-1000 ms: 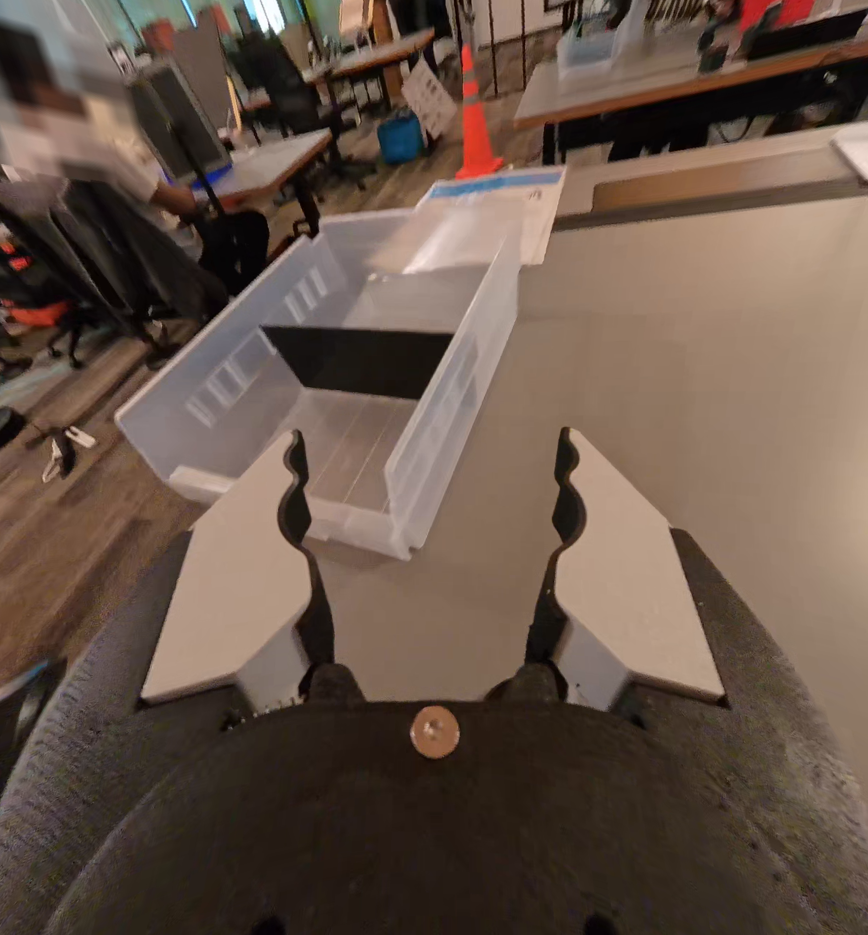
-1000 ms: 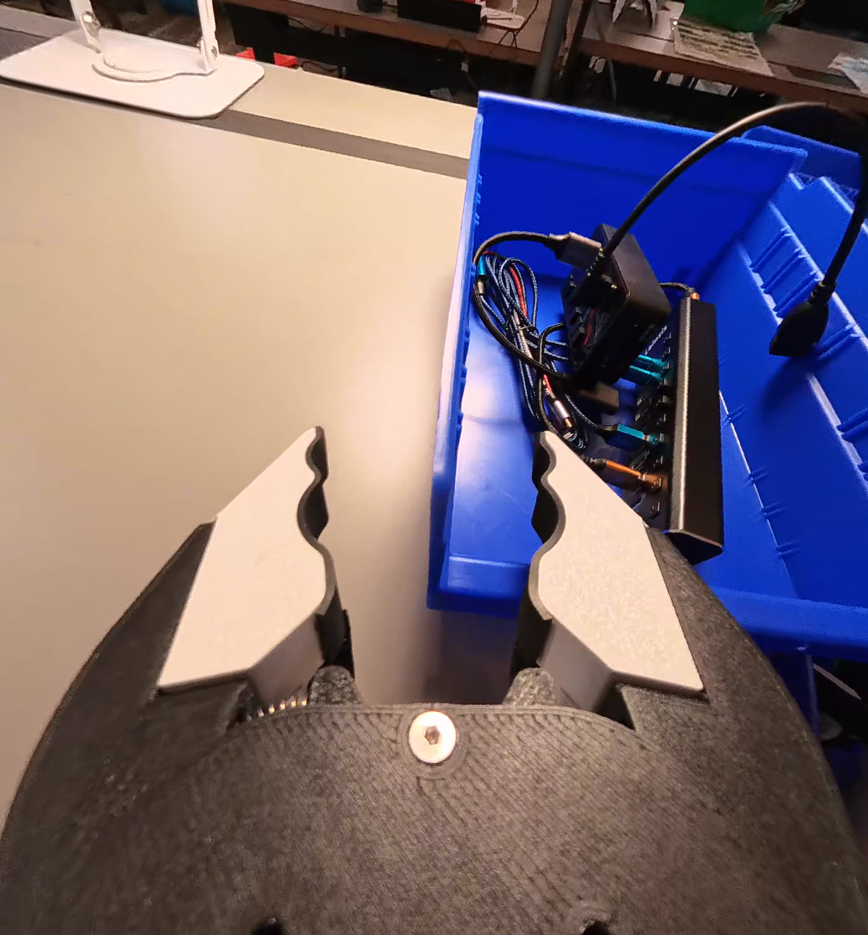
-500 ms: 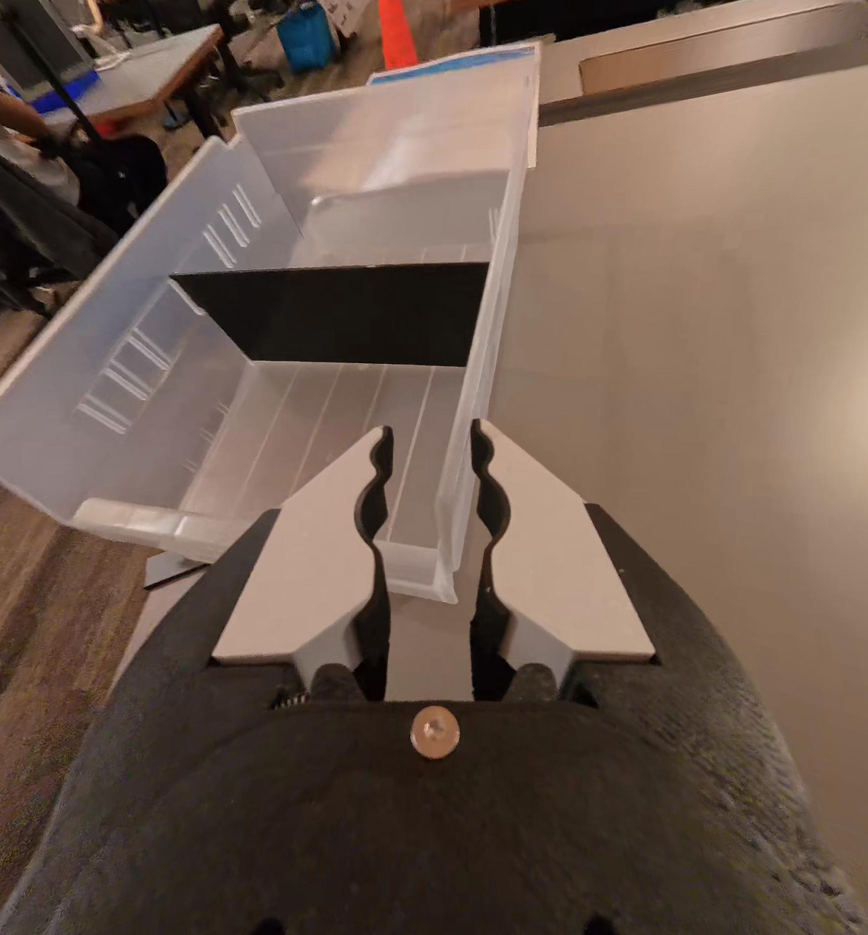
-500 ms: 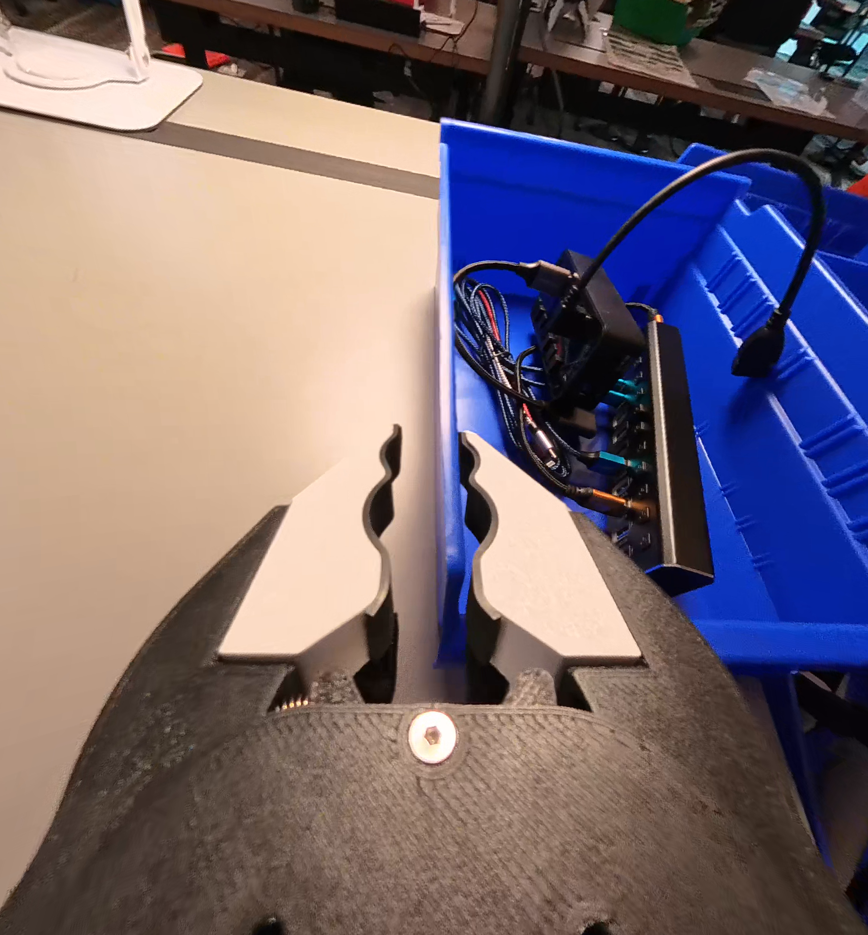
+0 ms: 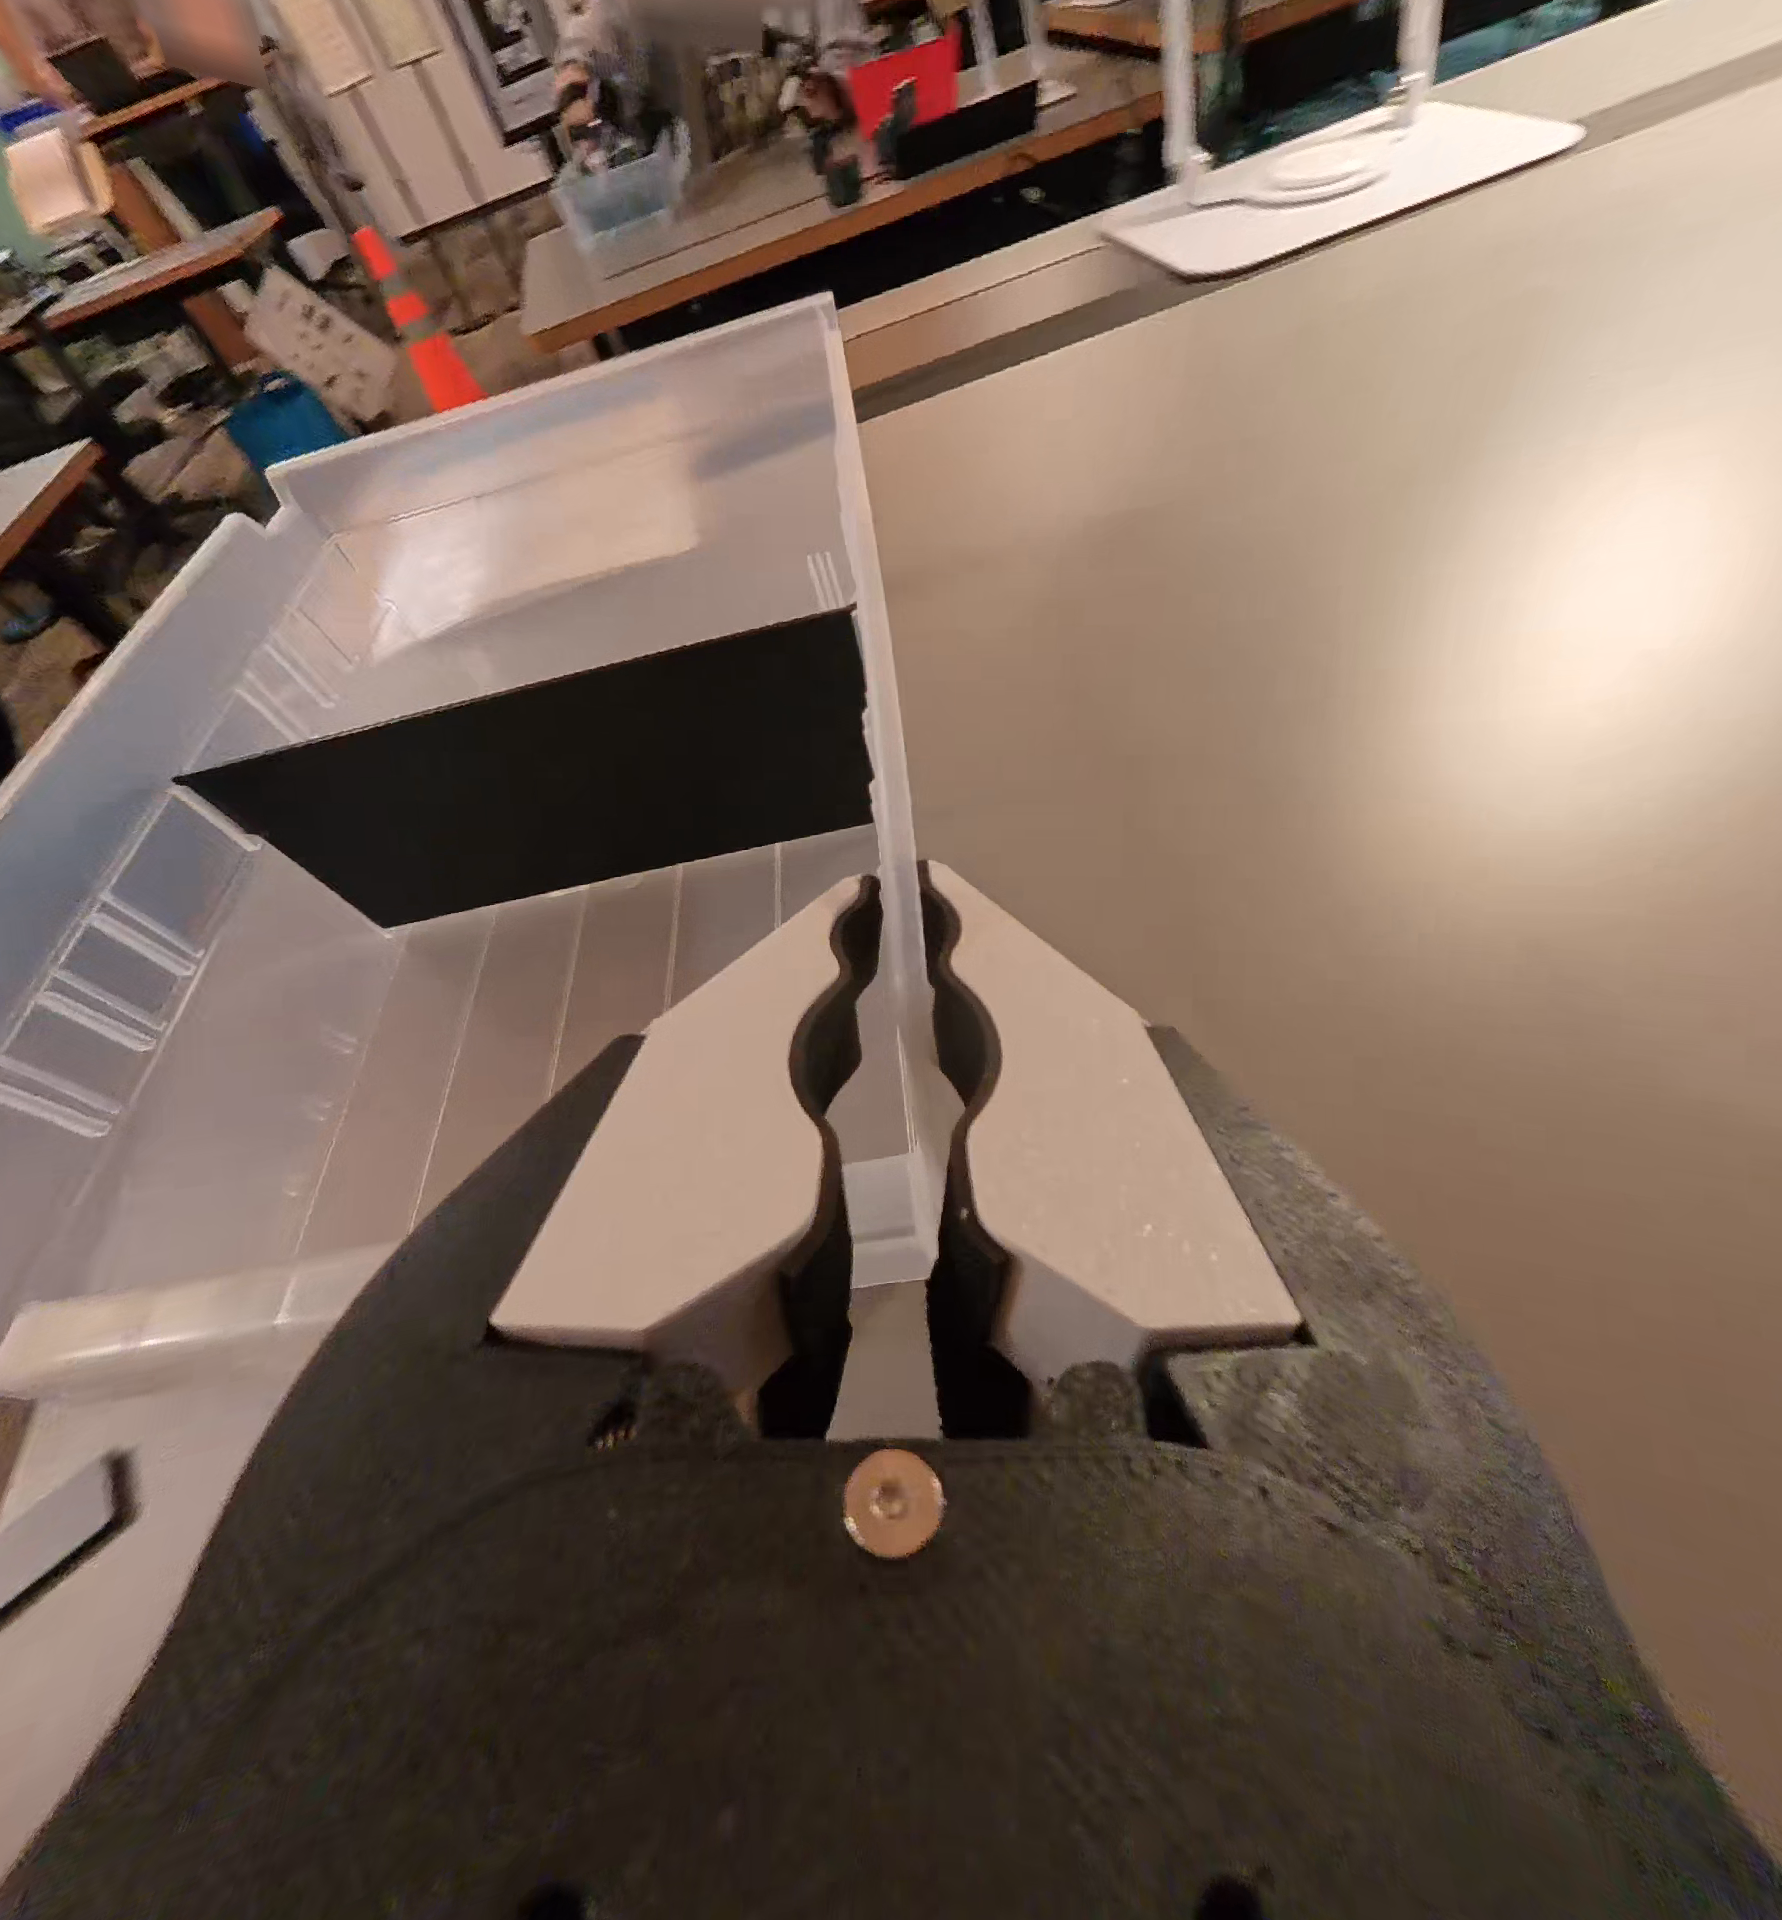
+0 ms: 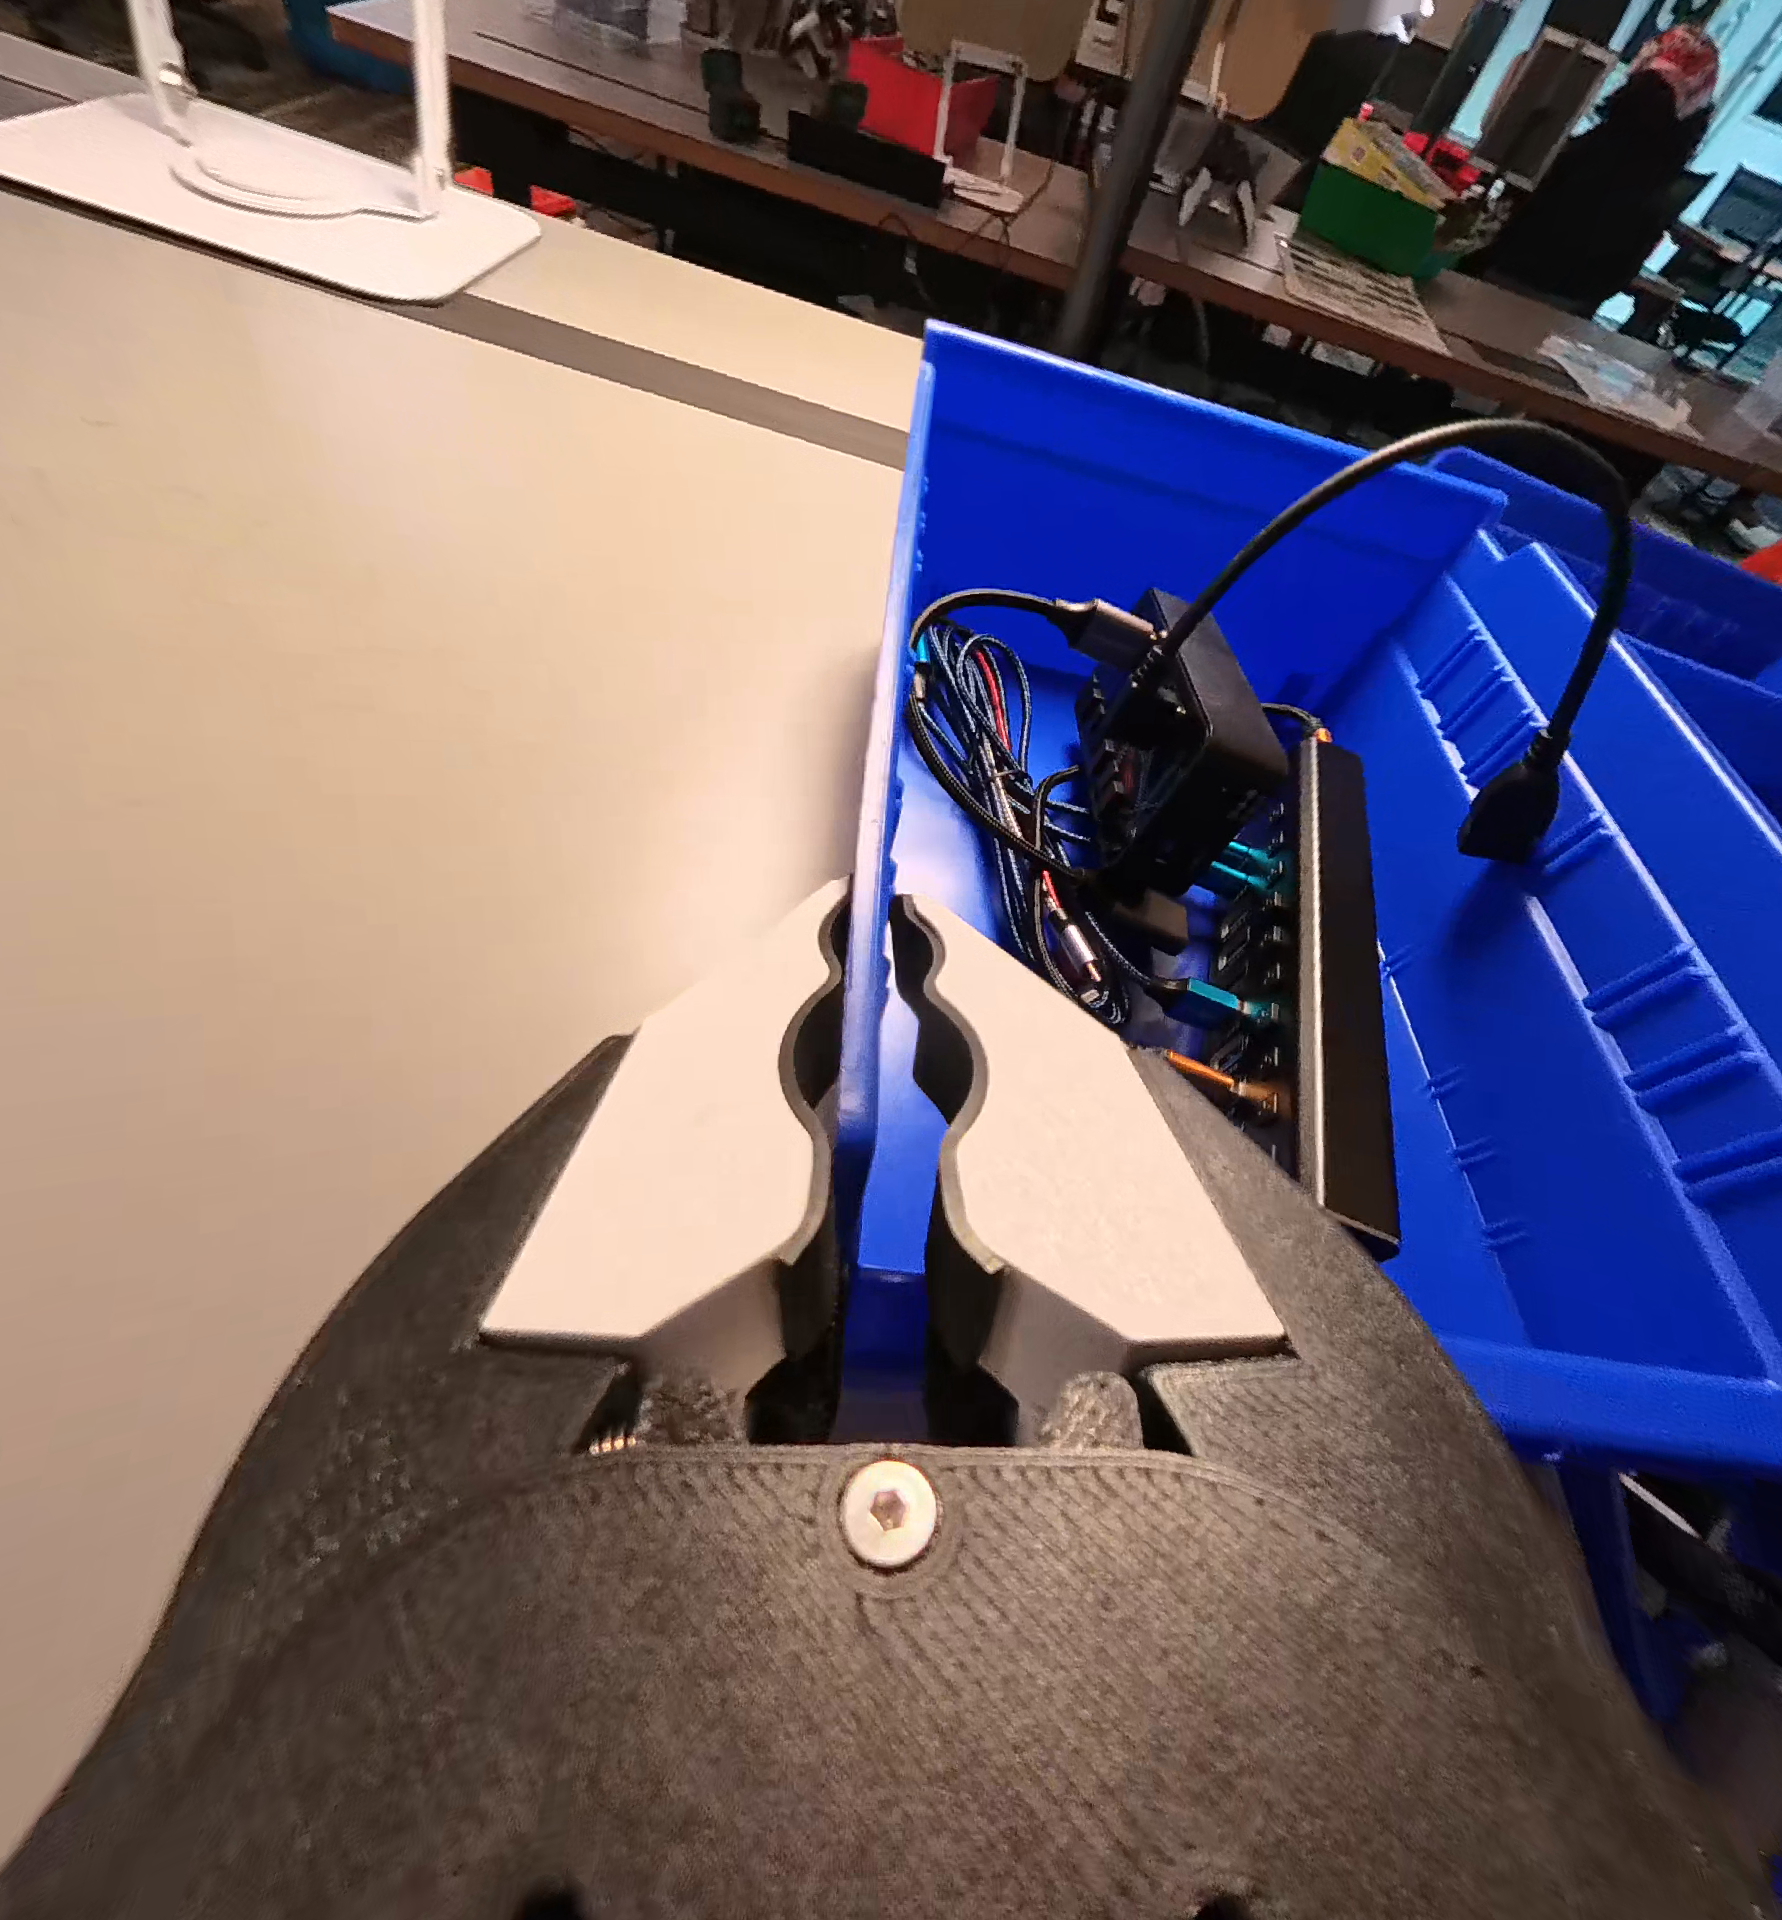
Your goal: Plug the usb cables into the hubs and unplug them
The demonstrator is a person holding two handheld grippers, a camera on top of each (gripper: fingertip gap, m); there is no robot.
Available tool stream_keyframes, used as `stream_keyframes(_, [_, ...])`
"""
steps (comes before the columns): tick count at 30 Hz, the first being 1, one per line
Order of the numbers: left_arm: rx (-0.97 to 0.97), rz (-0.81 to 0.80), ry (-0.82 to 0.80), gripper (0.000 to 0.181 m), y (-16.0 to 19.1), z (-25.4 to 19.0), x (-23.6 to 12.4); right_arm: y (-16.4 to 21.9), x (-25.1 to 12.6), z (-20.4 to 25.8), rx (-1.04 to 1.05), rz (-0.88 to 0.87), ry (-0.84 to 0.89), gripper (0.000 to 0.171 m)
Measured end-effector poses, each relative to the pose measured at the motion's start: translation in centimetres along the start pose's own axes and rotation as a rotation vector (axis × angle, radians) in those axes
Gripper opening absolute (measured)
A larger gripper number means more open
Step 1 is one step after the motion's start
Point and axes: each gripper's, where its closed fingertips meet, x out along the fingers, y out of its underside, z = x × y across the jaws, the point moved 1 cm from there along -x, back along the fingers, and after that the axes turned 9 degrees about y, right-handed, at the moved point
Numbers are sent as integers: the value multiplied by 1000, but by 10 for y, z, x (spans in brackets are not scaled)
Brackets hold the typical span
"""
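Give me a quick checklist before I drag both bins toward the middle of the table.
1. Left gripper shut on the clear bin wall: ok.
2. Right gripper shut on the blue bin wall: ok.
3. Clear bin holds only its black divider: ok.
4. Hubs and cables lie inside the blue bin: ok.
5. One black cable arches above the rim: not ok.
6. Grip firmness: cannot tell.

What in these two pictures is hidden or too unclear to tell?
- Right wrist view: the near end of the long black hub sits behind the right gripper.
- Right wrist view: the tangled cables cannot be traced singly.
- Left wrist view: the black divider hides part of the clear bin floor.
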Motion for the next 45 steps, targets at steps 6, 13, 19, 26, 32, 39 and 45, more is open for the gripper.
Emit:
stream_keyframes(6, [56, -68, 298, 8, -12, -57, 5, -6, -5, 24, -21, -31, -121, 4])
stream_keyframes(13, [165, -129, 758, 8, -22, -139, -7, -16, -10, 63, -96, -104, -356, 4])
stream_keyframes(19, [248, -127, 1103, 8, -27, -202, -22, -33, -7, 115, -170, -167, -600, 4])
stream_keyframes(26, [305, -125, 1323, 8, -35, -257, -26, -61, 6, 193, -263, -238, -884, 4])
stream_keyframes(32, [332, -126, 1396, 8, -42, -296, -27, -84, 9, 265, -321, -291, -1067, 4])
stream_keyframes(39, [319, -127, 1370, 8, -44, -309, -30, -105, 20, 298, -284, -340, -1120, 7])
stream_keyframes(45, [191, -282, 1408, 18, -68, -293, -51, -128, 18, 253, -216, -405, -1050, 20])
